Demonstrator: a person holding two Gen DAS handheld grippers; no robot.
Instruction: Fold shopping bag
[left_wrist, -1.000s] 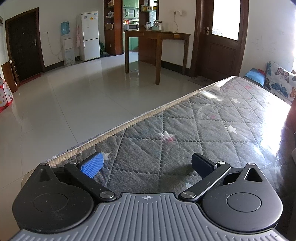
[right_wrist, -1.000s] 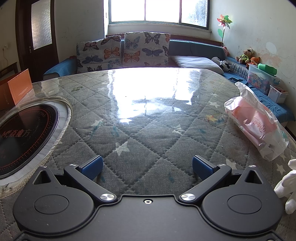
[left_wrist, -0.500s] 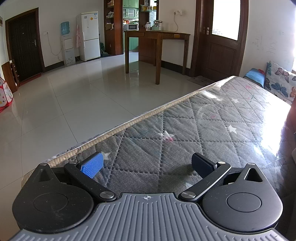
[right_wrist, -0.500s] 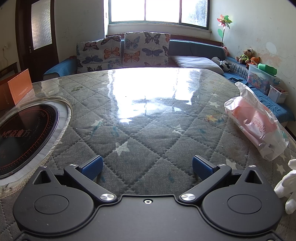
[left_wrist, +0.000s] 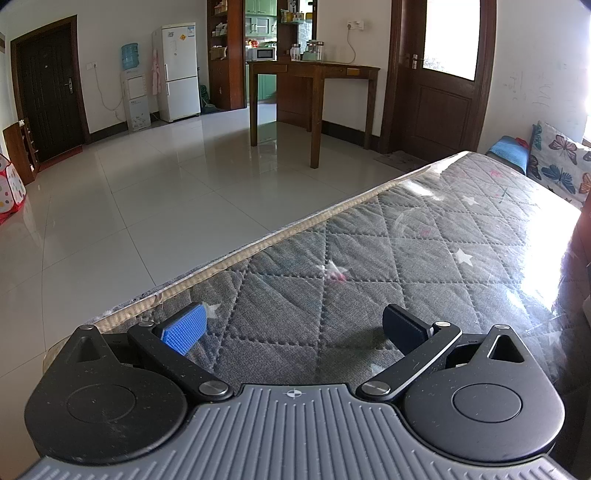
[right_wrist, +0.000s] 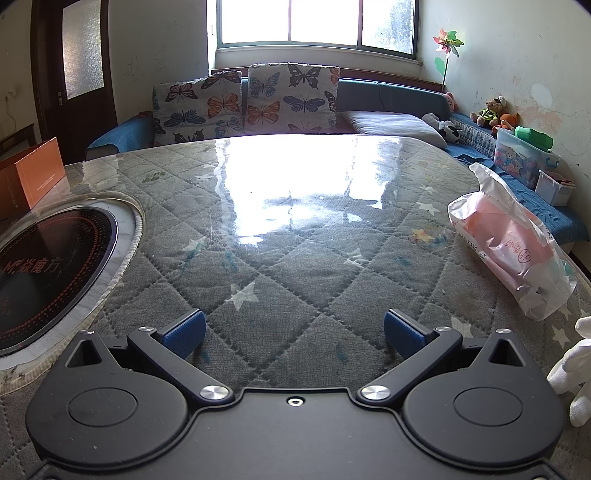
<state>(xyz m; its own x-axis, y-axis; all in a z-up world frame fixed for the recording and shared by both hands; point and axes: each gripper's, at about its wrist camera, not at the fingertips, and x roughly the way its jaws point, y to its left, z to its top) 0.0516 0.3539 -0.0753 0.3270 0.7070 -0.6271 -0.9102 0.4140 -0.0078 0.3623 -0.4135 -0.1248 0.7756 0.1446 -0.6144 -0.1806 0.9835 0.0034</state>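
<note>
Blue-padded fingers of right gripper (right_wrist: 293, 330) spread wide and empty over quilted grey surface (right_wrist: 280, 258), left gripper (left_wrist: 293, 326) likewise spread and empty, white gloved hand (right_wrist: 572, 369) at right edge, crumpled pink-and-white shopping bag (right_wrist: 509, 240) beyond at right with unreadable red print, round black cooktop (right_wrist: 44, 269) at left with Chinese lettering.

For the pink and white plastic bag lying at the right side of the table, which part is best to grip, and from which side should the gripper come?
Probably the loose upper end of the shopping bag, where thin white film sticks up near the far edge. The middle looks bulky and rounded, harder to pinch. The right gripper is open and empty, with the bag ahead to its right, so come from the bag's left side, low over the quilted table cover.
</note>
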